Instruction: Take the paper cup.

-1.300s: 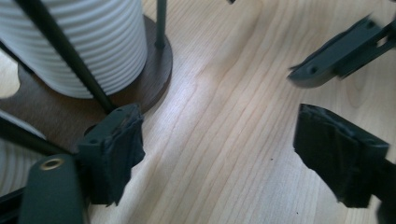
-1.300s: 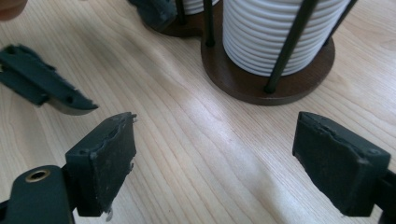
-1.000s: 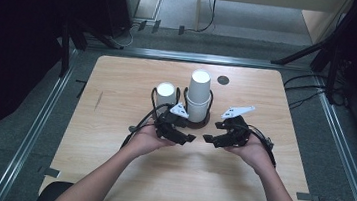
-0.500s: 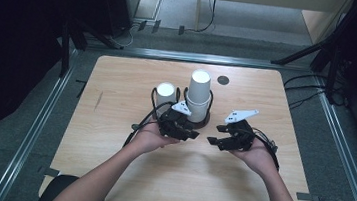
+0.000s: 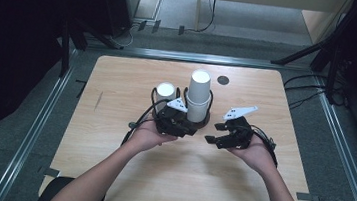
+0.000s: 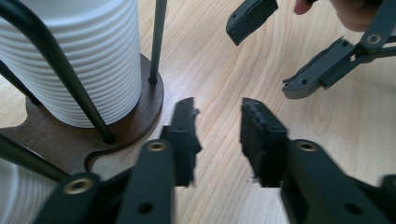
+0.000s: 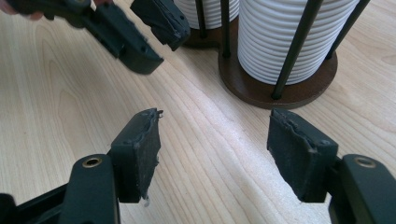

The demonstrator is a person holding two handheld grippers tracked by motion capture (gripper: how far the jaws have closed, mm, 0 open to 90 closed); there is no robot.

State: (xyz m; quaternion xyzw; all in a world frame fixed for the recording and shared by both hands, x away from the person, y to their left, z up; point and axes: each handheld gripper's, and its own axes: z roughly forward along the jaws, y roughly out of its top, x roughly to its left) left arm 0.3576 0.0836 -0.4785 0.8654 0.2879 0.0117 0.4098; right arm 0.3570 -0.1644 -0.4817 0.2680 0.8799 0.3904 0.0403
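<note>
Both tongs have drawn back from the cup holder toward the lower edge since the earlier frame, the right tongs [image 5: 213,133] farther than the left tongs [image 5: 194,130]. At frame centre on the light wooden table [image 5: 118,79], the tall stack of white ribbed paper cups [image 5: 199,95] stands upright in its dark round wooden holder with black wire posts [image 7: 261,91]. A shorter white cup stack [image 5: 165,92] stands just left of it. Left tongs sit narrowly apart beside the holder's base, holding nothing; right tongs gape wide over bare wood.
</note>
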